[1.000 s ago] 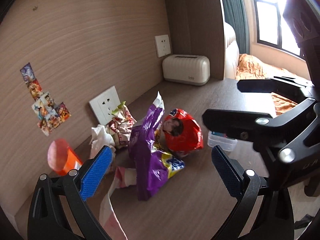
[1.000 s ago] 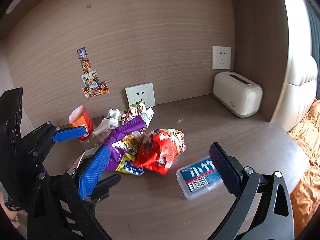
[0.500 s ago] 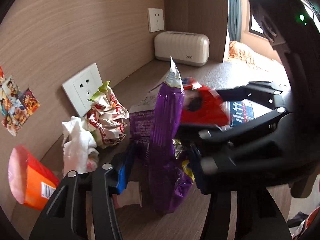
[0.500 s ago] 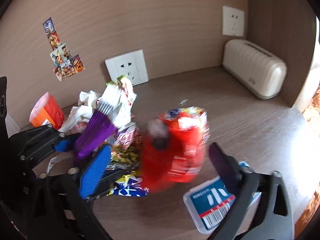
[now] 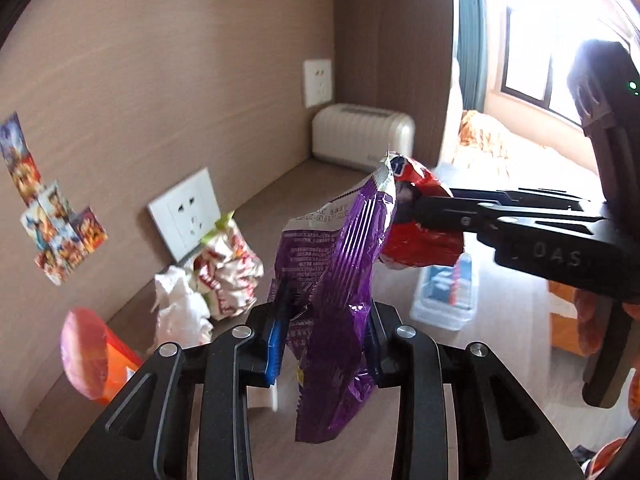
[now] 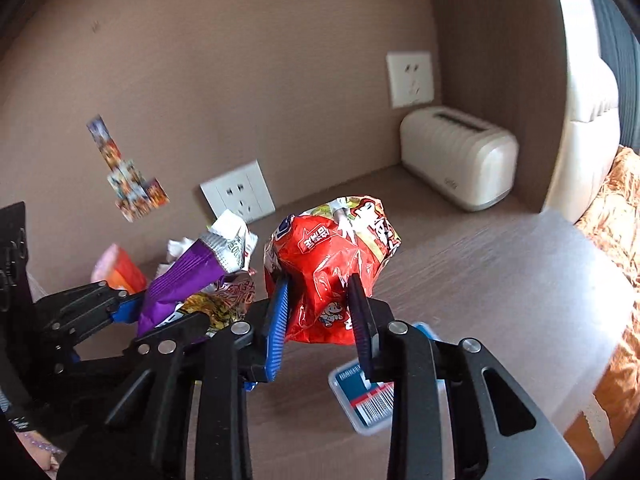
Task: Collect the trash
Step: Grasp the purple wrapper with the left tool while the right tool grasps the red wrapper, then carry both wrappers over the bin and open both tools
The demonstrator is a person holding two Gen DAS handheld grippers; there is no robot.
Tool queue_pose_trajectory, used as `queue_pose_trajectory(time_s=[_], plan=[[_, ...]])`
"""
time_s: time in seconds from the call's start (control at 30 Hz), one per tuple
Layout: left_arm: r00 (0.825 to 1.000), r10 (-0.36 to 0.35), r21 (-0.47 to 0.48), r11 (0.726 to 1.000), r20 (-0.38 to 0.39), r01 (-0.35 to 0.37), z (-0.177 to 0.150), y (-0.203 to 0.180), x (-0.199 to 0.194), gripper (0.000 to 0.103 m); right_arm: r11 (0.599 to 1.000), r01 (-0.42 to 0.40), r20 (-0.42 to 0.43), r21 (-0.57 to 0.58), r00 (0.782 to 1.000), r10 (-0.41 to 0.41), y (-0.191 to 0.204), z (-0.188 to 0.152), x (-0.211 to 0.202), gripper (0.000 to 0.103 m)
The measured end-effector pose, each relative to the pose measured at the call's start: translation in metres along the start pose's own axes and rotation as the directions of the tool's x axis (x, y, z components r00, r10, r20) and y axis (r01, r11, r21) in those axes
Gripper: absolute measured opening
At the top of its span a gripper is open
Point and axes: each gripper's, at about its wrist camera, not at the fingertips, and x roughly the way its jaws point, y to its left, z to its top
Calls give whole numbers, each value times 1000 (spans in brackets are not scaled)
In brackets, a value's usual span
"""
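Observation:
My left gripper [image 5: 326, 336] is shut on a purple snack bag [image 5: 340, 280] and holds it up off the desk; the bag also shows in the right wrist view [image 6: 184, 276]. My right gripper [image 6: 320, 320] is shut on a red snack bag [image 6: 332, 264], lifted above the desk; it also shows in the left wrist view [image 5: 420, 240]. Crumpled wrappers [image 5: 230, 272], white tissue [image 5: 180, 308] and an orange cup [image 5: 96, 360] lie by the wall.
A clear plastic box with a barcode label [image 6: 372, 400] lies on the wooden desk [image 6: 500, 280] under my right gripper. A cream toaster [image 6: 456, 160] stands at the back right. Wall sockets [image 6: 238, 194] and stickers [image 6: 132, 184] are on the wall. A bed with orange bedding [image 5: 500, 140] lies beyond.
Both grippers were open a second ago. The left has closed on the purple bag and the right on the red bag, and both bags have been lifted off the pile.

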Motion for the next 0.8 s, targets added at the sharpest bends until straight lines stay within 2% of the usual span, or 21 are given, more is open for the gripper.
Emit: queue_pose_trajectory(time_s=[0.23, 0.5, 0.73, 0.8], plan=[[998, -51, 66, 997, 34, 48, 5, -54, -31, 31, 999, 52, 40, 16, 998, -53, -21, -20, -64, 29], [990, -142, 130, 982, 10, 139, -4, -135, -46, 31, 978, 172, 15, 120, 984, -175, -72, -80, -150, 27], [970, -235, 206, 948, -70, 244, -31, -219, -41, 31, 934, 269, -41, 237, 963, -267, -116, -146, -210, 27], [957, -271, 221, 931, -108, 289, -44, -244, -35, 31, 917, 290, -64, 273, 957, -283, -127, -167, -222, 26]])
